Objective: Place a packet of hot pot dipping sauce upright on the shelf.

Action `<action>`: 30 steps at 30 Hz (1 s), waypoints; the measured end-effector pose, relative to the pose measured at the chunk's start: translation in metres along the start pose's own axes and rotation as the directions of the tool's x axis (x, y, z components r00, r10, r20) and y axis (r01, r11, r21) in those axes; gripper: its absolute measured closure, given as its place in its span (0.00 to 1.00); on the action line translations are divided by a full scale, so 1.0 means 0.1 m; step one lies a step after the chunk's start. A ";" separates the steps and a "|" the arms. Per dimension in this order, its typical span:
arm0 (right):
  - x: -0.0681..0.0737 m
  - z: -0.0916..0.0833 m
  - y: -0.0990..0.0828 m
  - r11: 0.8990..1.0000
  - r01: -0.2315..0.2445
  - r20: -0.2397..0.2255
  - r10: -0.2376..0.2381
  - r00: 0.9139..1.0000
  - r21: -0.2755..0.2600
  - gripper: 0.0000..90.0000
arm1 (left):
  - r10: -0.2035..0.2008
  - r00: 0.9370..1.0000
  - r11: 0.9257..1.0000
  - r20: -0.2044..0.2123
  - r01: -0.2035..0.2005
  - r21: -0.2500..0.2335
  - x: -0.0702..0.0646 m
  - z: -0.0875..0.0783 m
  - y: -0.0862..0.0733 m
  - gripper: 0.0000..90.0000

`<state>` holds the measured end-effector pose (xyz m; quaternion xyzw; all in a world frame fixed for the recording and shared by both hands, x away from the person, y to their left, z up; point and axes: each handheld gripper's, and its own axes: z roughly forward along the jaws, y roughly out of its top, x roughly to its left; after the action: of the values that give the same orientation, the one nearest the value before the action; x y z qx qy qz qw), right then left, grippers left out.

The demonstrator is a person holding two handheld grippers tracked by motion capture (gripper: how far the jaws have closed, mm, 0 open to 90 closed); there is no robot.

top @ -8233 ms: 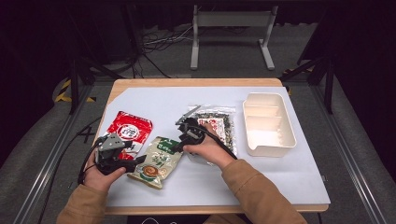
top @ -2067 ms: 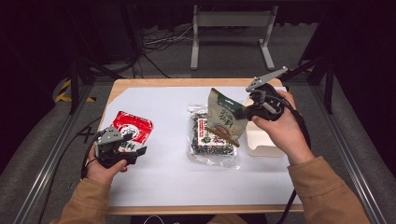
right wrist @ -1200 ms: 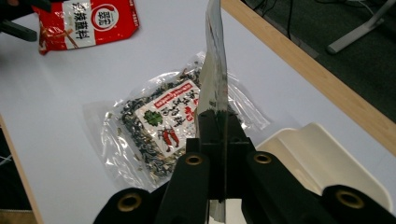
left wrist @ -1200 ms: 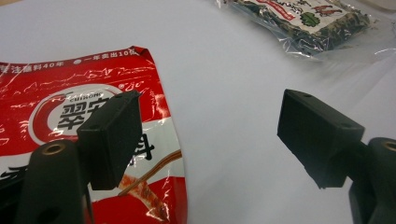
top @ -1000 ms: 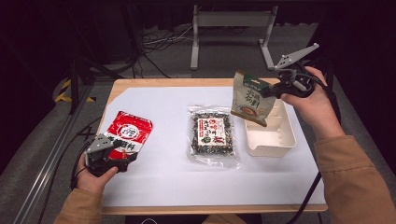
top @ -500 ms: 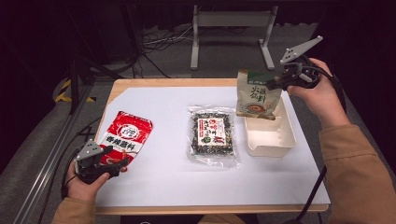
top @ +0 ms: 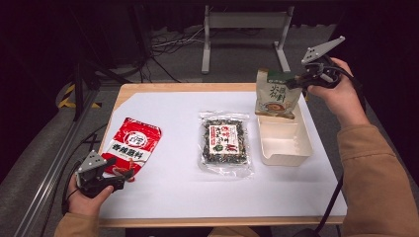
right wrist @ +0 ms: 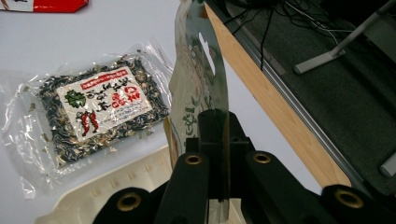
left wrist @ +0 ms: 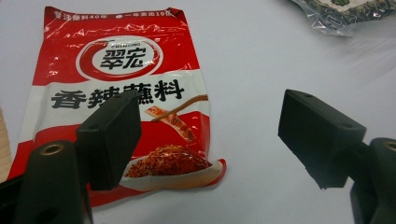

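Above the far end of the cream plastic tray (top: 285, 148), the right gripper (top: 299, 82) holds a green and beige flat foil pouch (top: 276, 94) by its upper edge — the jaws are clamped tight on the thin foil, as the right gripper view shows (right wrist: 219, 140). The pouch hangs upright, its lower edge just over the tray's far rim; whether it touches the tray I cannot tell. The tray lies near the right edge of the white-topped table (top: 178, 192) and holds nothing in the part that shows. Just left of it lies a clear packet of dark seaweed flakes with a red and white label (top: 225, 143), flat on the table. Near the table's left front corner, the left gripper (top: 121, 173) rests low with its jaws spread wide — nothing between them. Its jaws point at a red and white sachet with black lettering (left wrist: 126, 102), which lies flat before it.
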<state>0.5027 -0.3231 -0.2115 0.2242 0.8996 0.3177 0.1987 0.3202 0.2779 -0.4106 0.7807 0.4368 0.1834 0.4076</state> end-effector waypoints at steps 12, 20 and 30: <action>-0.23 0.14 -0.10 1.000 0.026 0.027 -0.026 0.999 -0.005 0.99 | -0.020 1.000 1.000 -0.017 0.021 0.008 0.00 -0.06 -0.08 0.24; -0.32 0.25 -0.15 1.000 0.025 0.036 -0.026 0.999 0.014 0.99 | -0.028 0.999 0.999 -0.027 0.028 0.017 0.00 -0.07 -0.11 0.24; -0.39 0.36 -0.20 0.999 0.018 0.069 -0.021 0.997 0.051 0.99 | -0.016 1.000 1.000 -0.023 0.016 0.020 -0.01 -0.05 -0.10 0.24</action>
<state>0.5472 -0.3404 -0.2420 0.2312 0.9020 0.2851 0.2272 0.3112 0.2824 -0.4154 0.7791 0.4496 0.1844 0.3961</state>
